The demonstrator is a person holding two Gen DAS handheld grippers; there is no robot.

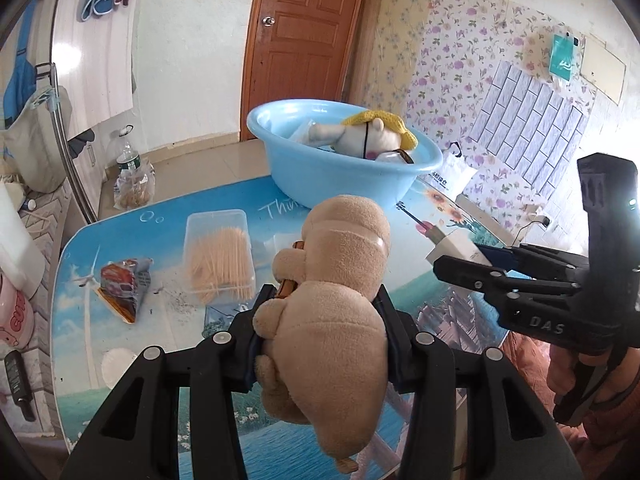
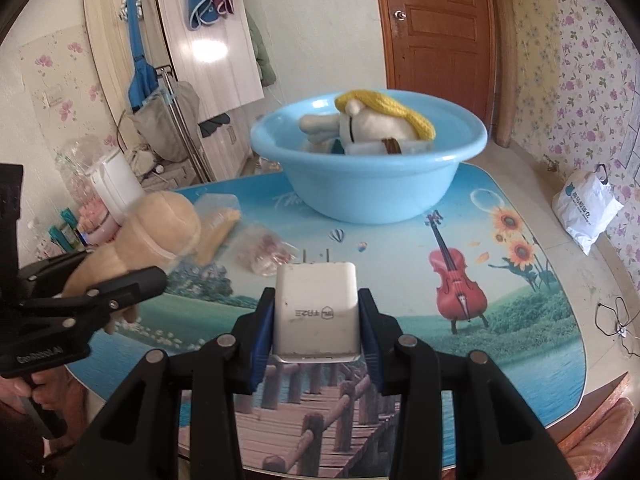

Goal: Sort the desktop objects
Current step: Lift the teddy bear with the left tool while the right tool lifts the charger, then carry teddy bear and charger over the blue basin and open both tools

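My left gripper (image 1: 320, 312) is shut on a tan plush toy (image 1: 340, 280) and holds it above the table; the toy also shows in the right wrist view (image 2: 160, 224). My right gripper (image 2: 316, 312) is shut on a white charger block (image 2: 316, 312), also seen at the right of the left wrist view (image 1: 460, 250). A light blue basin (image 1: 340, 178) stands at the table's far side (image 2: 368, 184). It holds a white plush doll with a yellow knit hat (image 2: 376, 124).
On the picture-printed table (image 1: 168, 360) lie a clear box of toothpicks (image 1: 218, 256) and a red snack packet (image 1: 124, 284). A clear bag of small items (image 2: 268, 256) lies mid-table. A white shopping bag (image 2: 588, 208) sits on the floor at right.
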